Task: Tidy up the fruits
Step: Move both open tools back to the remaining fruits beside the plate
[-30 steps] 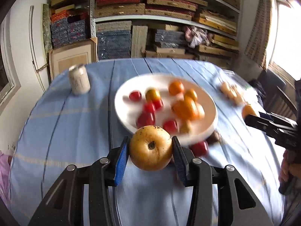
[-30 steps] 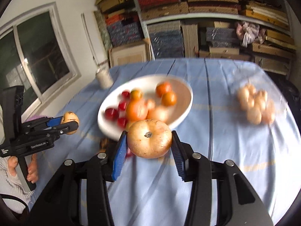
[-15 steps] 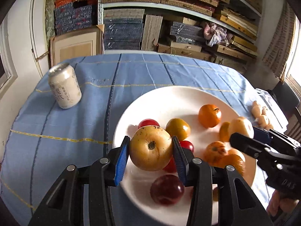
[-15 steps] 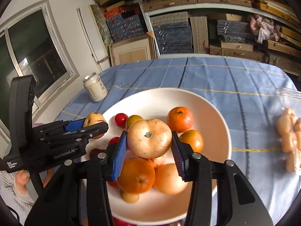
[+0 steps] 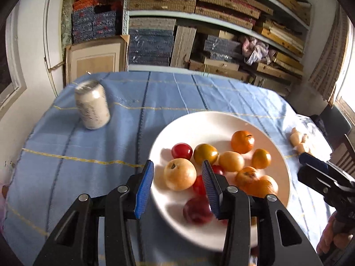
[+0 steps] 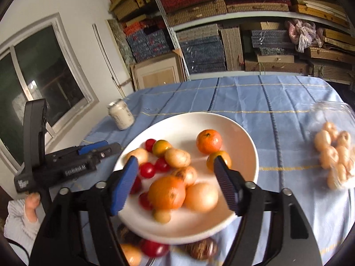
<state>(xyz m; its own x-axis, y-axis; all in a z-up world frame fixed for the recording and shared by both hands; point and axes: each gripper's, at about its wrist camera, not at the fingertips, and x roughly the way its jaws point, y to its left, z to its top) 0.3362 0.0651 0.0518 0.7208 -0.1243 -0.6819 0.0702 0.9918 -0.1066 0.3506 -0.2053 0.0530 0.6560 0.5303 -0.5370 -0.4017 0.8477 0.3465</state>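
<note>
Left claw [image 5: 178, 176] spread wide, gripping nothing, above a pale apple [image 5: 180, 174] on the white plate [image 5: 199, 122]; right claw [image 6: 175, 182] likewise gaping, empty.

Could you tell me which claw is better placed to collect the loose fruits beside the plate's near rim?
Right, probably: the right claw is open, and the red fruit and dark fruit lie just below it. The left view hardly shows them.

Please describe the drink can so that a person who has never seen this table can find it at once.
Start at the white plate of fruit on the blue tablecloth. The can stands upright beyond the plate's left side, alone. It is the only pale cylinder; everything else nearby is round fruit.
</note>
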